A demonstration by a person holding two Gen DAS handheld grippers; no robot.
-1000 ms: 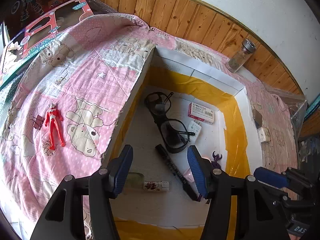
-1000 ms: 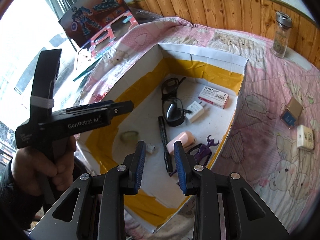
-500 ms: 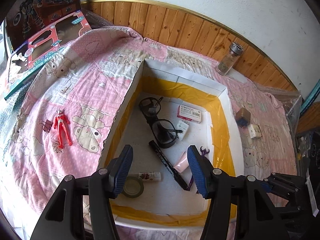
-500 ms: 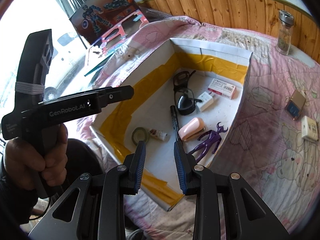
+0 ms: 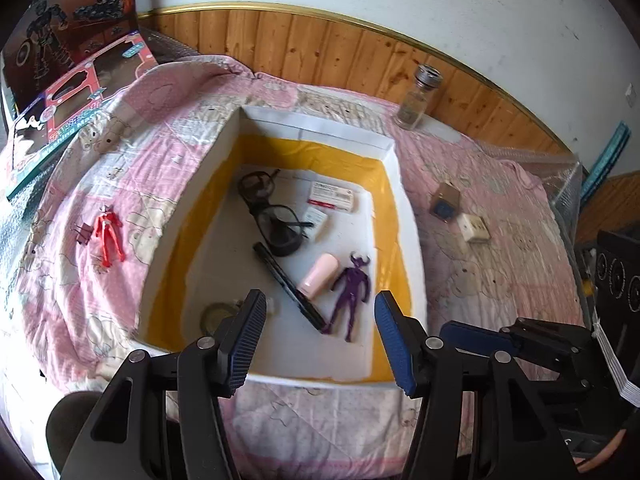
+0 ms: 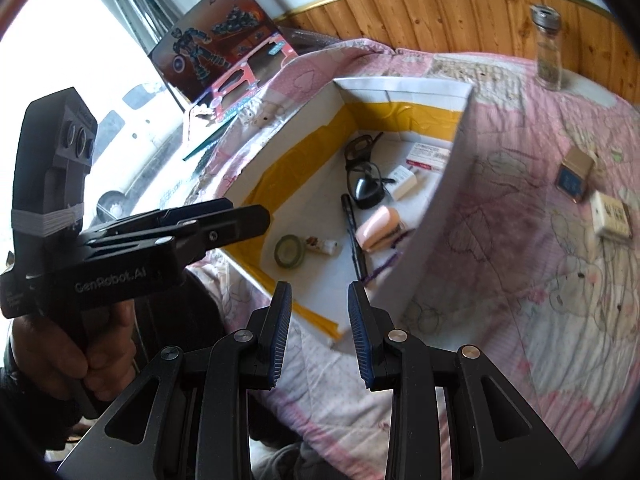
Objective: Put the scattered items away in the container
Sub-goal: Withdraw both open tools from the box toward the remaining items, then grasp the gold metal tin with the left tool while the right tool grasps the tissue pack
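left gripper (image 5: 320,332): jaws wide apart, empty, above container (image 5: 394,184)
right gripper (image 6: 318,332): jaws parted narrower, holding nothing

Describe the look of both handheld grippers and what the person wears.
Left gripper: matte black frame, silver rivets, two blue ribbed finger pads. From the right wrist view its black body reads "GenRobot.AI", with a lensed block bound by white bands. Right gripper: the same black frame with blue ribbed pads. A dark sleeve covers the wrist.
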